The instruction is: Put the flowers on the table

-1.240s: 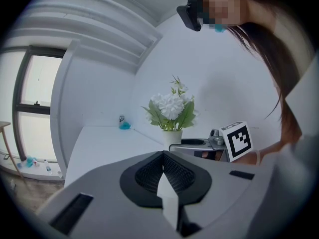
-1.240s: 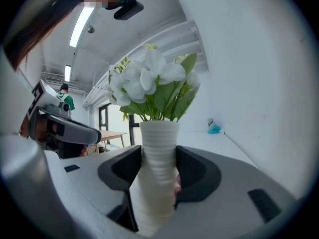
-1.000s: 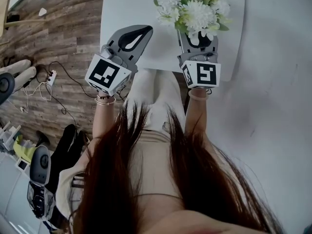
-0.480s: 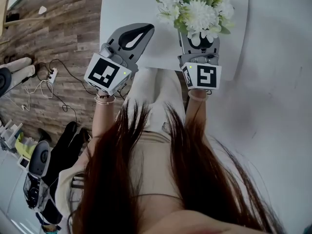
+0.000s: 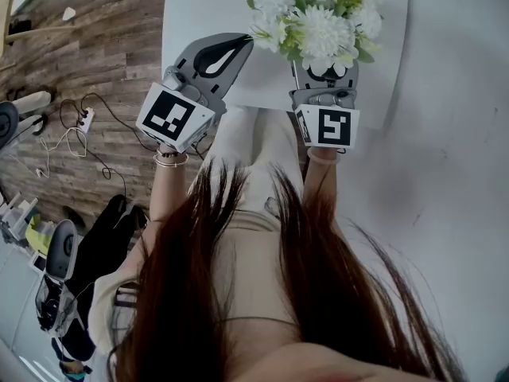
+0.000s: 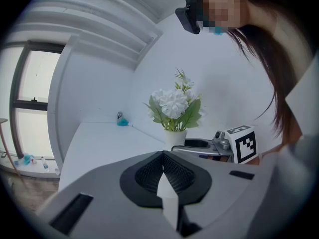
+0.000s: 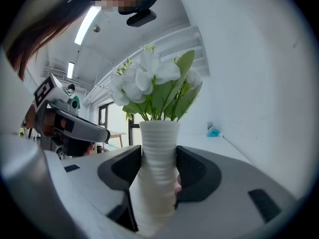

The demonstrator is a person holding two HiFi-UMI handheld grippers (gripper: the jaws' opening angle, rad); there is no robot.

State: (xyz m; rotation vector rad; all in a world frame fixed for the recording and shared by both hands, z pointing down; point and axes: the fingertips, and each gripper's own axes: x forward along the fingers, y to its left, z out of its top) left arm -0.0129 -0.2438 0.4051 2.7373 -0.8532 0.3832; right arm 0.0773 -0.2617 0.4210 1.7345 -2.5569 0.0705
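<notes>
White flowers with green leaves [image 5: 314, 18] stand in a ribbed white vase [image 7: 158, 171]. My right gripper [image 7: 158, 176] is shut on the vase, one jaw on each side, and holds it upright over the near edge of the white table [image 5: 207, 2]. The bouquet [image 6: 175, 103] also shows in the left gripper view, with the right gripper [image 6: 209, 146] below it. My left gripper [image 5: 227, 50] hovers to the left of the flowers over the table edge, shut with nothing in it [image 6: 163, 166].
A white wall [image 5: 453, 118] runs along the table's right side. A small blue item [image 6: 121, 119] sits at the table's far corner. Wood floor [image 5: 79, 62] with cables lies to the left, with bags and gear lower left.
Both grippers have edged slightly forward over the table, and the flowers went with the right one. The grip has not changed.
</notes>
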